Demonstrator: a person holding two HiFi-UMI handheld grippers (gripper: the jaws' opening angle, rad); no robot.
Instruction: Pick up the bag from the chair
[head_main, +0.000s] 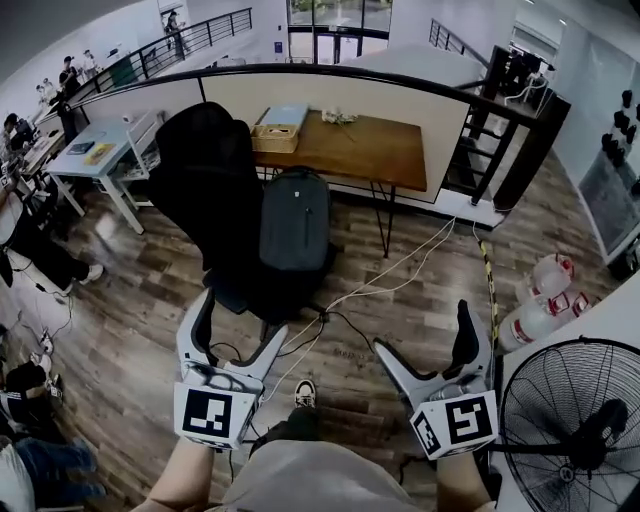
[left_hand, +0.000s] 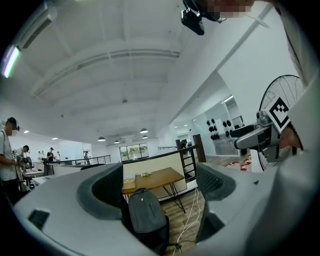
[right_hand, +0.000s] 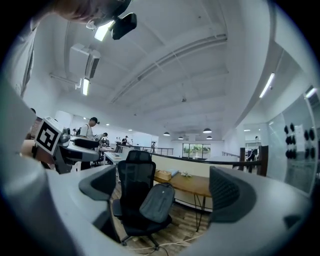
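Note:
A dark grey backpack (head_main: 295, 222) stands upright on the seat of a black office chair (head_main: 205, 180), leaning against its backrest. Both grippers hang well short of it, above the wooden floor. My left gripper (head_main: 237, 316) is open and empty; my right gripper (head_main: 424, 325) is open and empty too. The left gripper view shows the backpack (left_hand: 145, 214) low between the jaws, far off. In the right gripper view the backpack (right_hand: 157, 202) and the chair (right_hand: 135, 190) sit between the open jaws at a distance.
A wooden desk (head_main: 350, 148) with a wicker box (head_main: 275, 137) stands behind the chair. White and black cables (head_main: 385, 275) run over the floor. A black fan (head_main: 575, 425) stands at my right, water jugs (head_main: 545, 300) beyond it. People sit at desks (head_main: 95, 155) at the left.

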